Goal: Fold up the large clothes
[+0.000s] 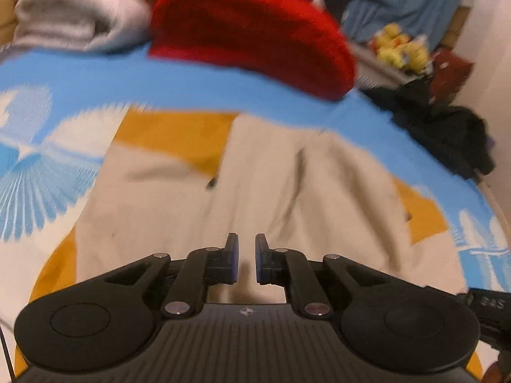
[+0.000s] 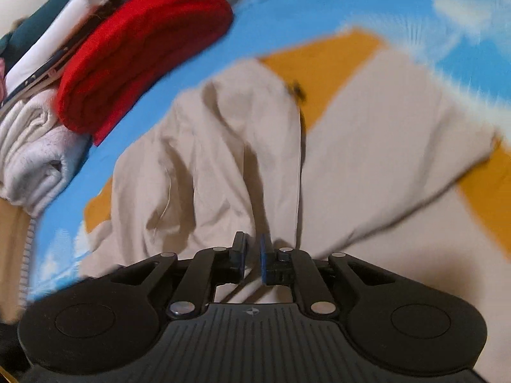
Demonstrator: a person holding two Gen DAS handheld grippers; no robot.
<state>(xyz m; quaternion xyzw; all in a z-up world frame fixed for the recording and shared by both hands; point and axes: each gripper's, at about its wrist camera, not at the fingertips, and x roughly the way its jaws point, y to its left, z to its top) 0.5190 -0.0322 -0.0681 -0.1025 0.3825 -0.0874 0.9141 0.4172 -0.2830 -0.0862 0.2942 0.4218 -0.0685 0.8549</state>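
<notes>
A fold of the cream-and-mustard cloth garment (image 2: 223, 146) is pinched by the right gripper (image 2: 253, 257); the left gripper (image 1: 246, 257) is held slightly parted above it.

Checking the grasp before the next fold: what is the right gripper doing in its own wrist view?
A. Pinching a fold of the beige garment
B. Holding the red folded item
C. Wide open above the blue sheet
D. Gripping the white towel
A: in the right wrist view the right gripper has its jaws nearly closed with a ridge of the beige garment running up from between them.
</notes>
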